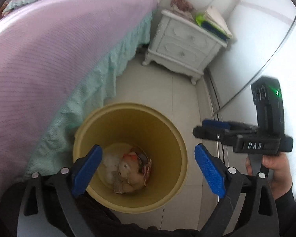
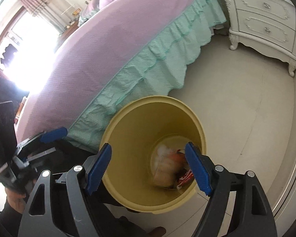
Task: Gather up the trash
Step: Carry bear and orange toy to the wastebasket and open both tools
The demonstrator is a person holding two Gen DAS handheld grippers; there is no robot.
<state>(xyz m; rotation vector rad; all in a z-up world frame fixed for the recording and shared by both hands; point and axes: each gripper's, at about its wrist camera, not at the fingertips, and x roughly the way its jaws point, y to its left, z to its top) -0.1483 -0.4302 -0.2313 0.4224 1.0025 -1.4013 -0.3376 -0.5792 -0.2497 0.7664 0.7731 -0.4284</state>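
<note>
Bed (image 1: 55, 45) fills the left of the left wrist view, its purple cover edged by a mint ruffle (image 1: 92, 83) that hangs to the tiled floor (image 1: 167, 90). Just beside the ruffle stands a yellow bin (image 1: 161, 136), upright on the floor. Trash (image 1: 128, 169) lies at its bottom: crumpled white tissue, an orange-and-white wrapper, bits of brown card. The left claw (image 1: 148, 171) hangs above the bin mouth, its blue pads spread wide, nothing between them. To its right the right claw (image 1: 209, 127) shows side-on, gripped by a hand (image 1: 274, 169); here I cannot tell how far it is parted. Behind, a white nightstand (image 1: 183, 45) sits against the wall with books and a soft toy on top.

In the right wrist view a bright window (image 2: 23, 39) lies far left, then the left claw (image 2: 53, 134) low beside the bed (image 2: 108, 39). The bin (image 2: 128, 130) sits centre, touching the ruffle (image 2: 148, 69), with the trash (image 2: 169, 167) blurred inside. The right claw (image 2: 148, 169) hovers over the bin, pads spread and empty. The nightstand (image 2: 266, 19) stands at upper right.
</note>
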